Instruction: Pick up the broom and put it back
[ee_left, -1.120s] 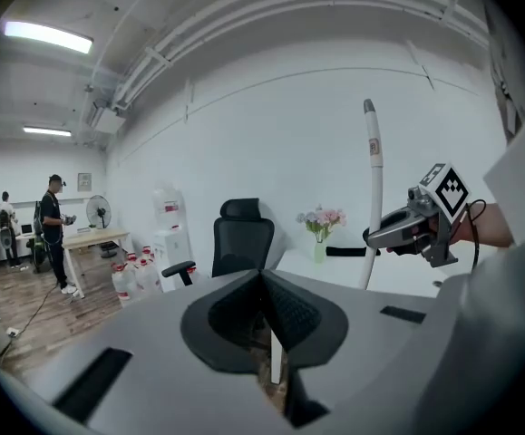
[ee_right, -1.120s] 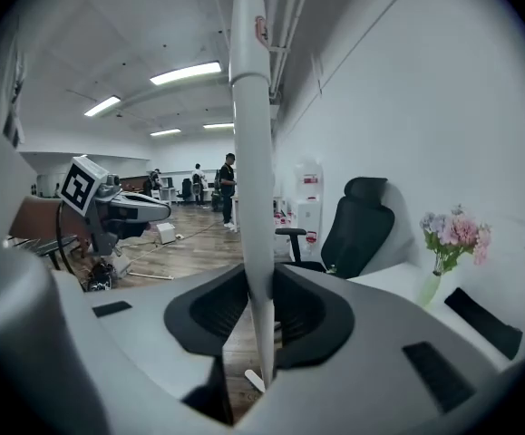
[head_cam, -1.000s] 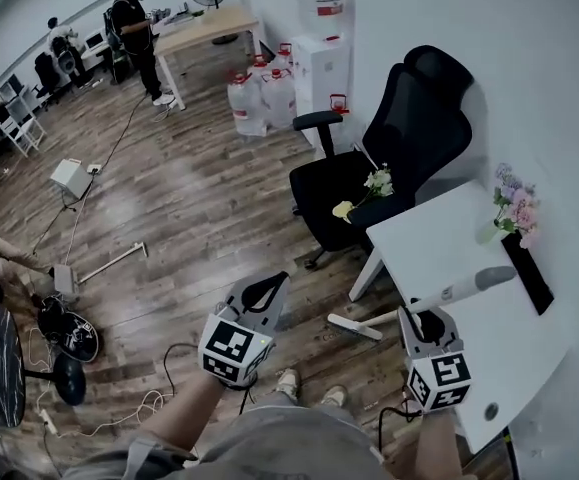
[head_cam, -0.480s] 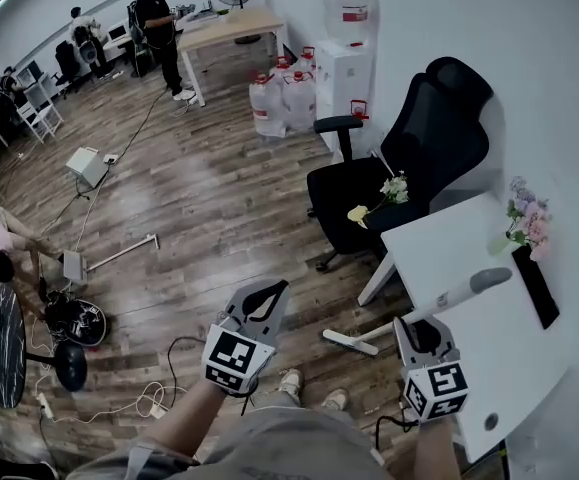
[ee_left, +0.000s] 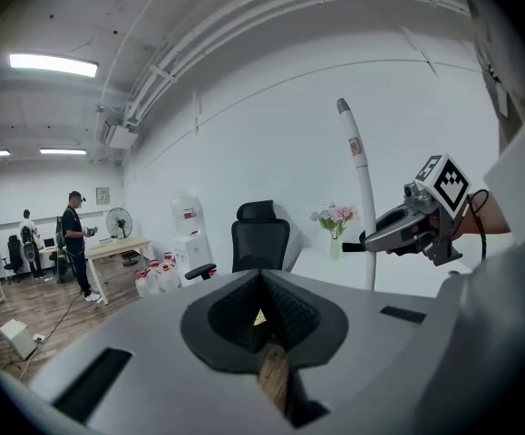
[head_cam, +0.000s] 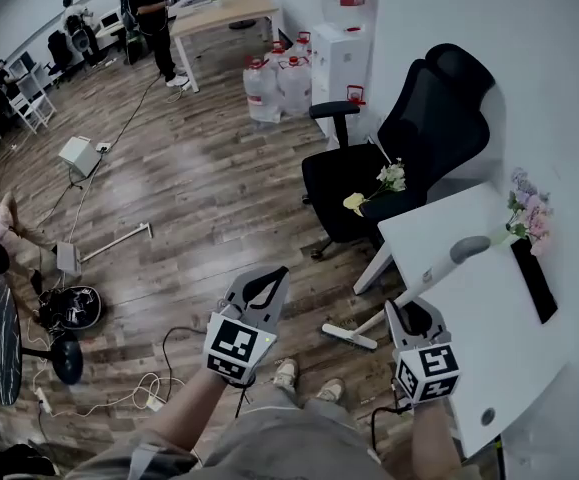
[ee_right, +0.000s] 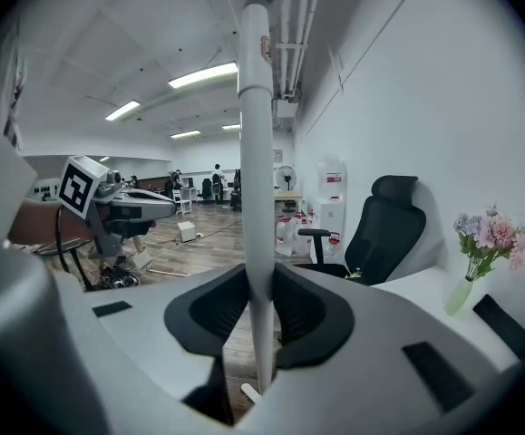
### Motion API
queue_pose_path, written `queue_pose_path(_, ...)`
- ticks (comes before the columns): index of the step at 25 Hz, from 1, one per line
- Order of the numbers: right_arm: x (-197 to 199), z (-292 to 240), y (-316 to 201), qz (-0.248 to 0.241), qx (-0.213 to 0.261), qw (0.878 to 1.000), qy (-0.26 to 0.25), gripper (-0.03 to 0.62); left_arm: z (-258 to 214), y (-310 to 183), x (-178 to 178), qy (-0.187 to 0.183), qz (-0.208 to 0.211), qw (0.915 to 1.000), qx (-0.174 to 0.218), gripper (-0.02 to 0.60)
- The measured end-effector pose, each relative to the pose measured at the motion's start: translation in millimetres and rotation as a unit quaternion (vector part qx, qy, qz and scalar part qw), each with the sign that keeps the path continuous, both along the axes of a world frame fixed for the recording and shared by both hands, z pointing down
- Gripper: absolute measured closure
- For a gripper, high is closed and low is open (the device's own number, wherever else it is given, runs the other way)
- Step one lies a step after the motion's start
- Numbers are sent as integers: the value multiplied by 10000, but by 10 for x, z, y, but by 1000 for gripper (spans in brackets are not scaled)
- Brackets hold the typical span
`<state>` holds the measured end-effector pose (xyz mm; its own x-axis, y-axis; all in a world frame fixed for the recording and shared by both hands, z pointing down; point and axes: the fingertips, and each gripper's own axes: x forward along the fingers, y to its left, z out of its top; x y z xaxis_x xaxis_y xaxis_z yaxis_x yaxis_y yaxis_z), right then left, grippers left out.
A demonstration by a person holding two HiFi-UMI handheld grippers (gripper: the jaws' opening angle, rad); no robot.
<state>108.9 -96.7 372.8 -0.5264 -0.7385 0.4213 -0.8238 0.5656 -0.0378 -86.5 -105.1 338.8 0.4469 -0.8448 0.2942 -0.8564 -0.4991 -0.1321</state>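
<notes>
The broom has a long white handle point(head_cam: 431, 273) with a grey tip and a flat white head point(head_cam: 339, 337) that rests on the wooden floor by the table leg. My right gripper point(head_cam: 409, 318) is shut on the handle low down. In the right gripper view the handle point(ee_right: 255, 152) stands upright between the pads of the right gripper point(ee_right: 259, 306). My left gripper point(head_cam: 259, 286) hovers over the floor to the left, apart from the broom, its jaws together and holding nothing. The left gripper view shows the left gripper point(ee_left: 262, 311) and, beyond it, the handle point(ee_left: 362, 188).
A white table point(head_cam: 469, 318) stands at the right with a flower vase point(head_cam: 524, 213) and a flat black object point(head_cam: 531, 278). A black office chair point(head_cam: 409, 138) stands behind it. Water jugs point(head_cam: 274, 83) and a dispenser point(head_cam: 344, 43) line the wall. Cables point(head_cam: 119, 400) and a fan base point(head_cam: 69, 308) lie at the left.
The right gripper has shifted slightly with the broom, and the handle now leans more steeply, with its grey tip higher in the head view. The left gripper has hardly moved.
</notes>
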Motion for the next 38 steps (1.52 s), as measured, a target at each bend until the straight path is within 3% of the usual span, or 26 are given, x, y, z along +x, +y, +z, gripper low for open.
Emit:
queue_pose_path(12,-145,861,-549,51,-443,9990,72,487,662,-325,154,2,113,9989,-450,566)
queue_pose_path(21,-247,1683,-1027,-64,-937,9955,-82,488,1448,-720,130,-556,328,9955,-690,566)
queue_pose_path(38,-392,3301,-1251,-576,-1650,9835,458,487,2736,-1144,348,-332,639,9898,-1232,566)
